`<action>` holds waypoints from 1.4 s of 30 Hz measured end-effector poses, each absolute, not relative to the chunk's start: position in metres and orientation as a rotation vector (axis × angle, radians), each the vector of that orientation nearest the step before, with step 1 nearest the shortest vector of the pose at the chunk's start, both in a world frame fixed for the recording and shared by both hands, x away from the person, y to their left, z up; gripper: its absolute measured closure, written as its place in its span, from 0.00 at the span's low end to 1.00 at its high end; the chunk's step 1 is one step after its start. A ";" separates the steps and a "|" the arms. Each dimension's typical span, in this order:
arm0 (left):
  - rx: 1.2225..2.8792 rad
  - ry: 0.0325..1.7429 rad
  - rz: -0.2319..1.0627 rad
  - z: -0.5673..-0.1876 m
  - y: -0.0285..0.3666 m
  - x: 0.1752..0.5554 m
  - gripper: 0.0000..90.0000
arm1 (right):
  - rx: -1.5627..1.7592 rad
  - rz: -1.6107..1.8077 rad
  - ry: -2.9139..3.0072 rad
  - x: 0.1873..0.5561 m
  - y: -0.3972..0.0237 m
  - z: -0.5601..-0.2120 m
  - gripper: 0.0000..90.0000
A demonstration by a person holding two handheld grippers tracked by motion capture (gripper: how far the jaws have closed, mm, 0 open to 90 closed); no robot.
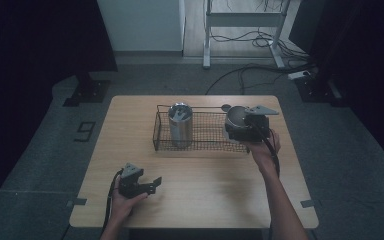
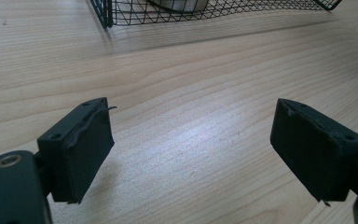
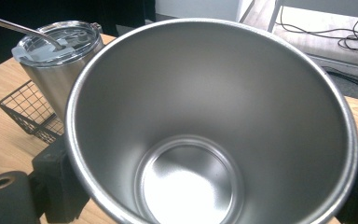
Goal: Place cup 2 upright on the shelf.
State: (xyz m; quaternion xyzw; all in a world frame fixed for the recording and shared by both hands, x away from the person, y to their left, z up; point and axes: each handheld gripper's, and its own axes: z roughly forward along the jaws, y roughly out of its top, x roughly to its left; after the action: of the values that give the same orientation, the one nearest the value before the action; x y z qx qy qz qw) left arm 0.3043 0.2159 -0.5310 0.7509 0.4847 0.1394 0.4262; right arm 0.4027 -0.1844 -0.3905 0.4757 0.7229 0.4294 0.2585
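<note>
My right gripper [image 1: 240, 125] is shut on an open, empty steel cup [image 1: 236, 116] at the right end of the black wire basket [image 1: 205, 131]. In the right gripper view the cup [image 3: 205, 116] sits between the two black jaws, its mouth facing the camera. A lidded steel tumbler [image 1: 180, 123] stands upright in the basket's left part; its clear lid and metal straw [image 3: 21, 29] show there. My left gripper [image 1: 152, 184] rests open near the table's front left, well short of the basket. Nothing lies between its pads [image 2: 91, 149].
The wooden table [image 1: 205, 190] carries the basket across its far middle. The basket's near corner [image 2: 103, 11] is ahead of the left jaws. Beyond the table are a white desk frame [image 1: 242, 20], floor cables [image 1: 260, 70] and dark stands on both sides.
</note>
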 end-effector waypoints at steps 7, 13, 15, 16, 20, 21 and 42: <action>1.882 1.206 0.346 -0.531 0.215 0.304 0.14 | 1.295 1.152 1.965 0.412 -0.180 -0.392 0.09; 1.877 1.205 0.344 -0.531 0.215 0.304 0.14 | 1.304 1.141 1.969 0.421 -0.177 -0.395 0.09; 1.878 1.202 0.344 -0.531 0.215 0.304 0.14 | 1.309 1.133 1.971 0.425 -0.177 -0.397 0.09; 1.879 1.202 0.343 -0.531 0.215 0.304 0.14 | 1.311 1.128 1.972 0.427 -0.176 -0.398 0.09; 1.878 1.204 0.342 -0.531 0.216 0.304 0.14 | 1.323 1.111 1.978 0.434 -0.176 -0.401 0.09; 1.876 1.205 0.341 -0.531 0.216 0.304 0.14 | 1.323 1.108 1.978 0.435 -0.176 -0.402 0.09; 1.872 1.208 0.333 -0.531 0.218 0.304 0.15 | 1.347 1.080 2.006 0.464 -0.166 -0.408 0.09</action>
State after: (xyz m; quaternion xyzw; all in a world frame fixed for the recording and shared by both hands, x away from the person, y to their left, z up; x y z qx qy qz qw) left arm 0.3039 0.2184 -0.5307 0.7502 0.4843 0.1335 0.4299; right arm 0.4644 -0.1656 -0.4077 0.4936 0.7348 0.3956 0.2448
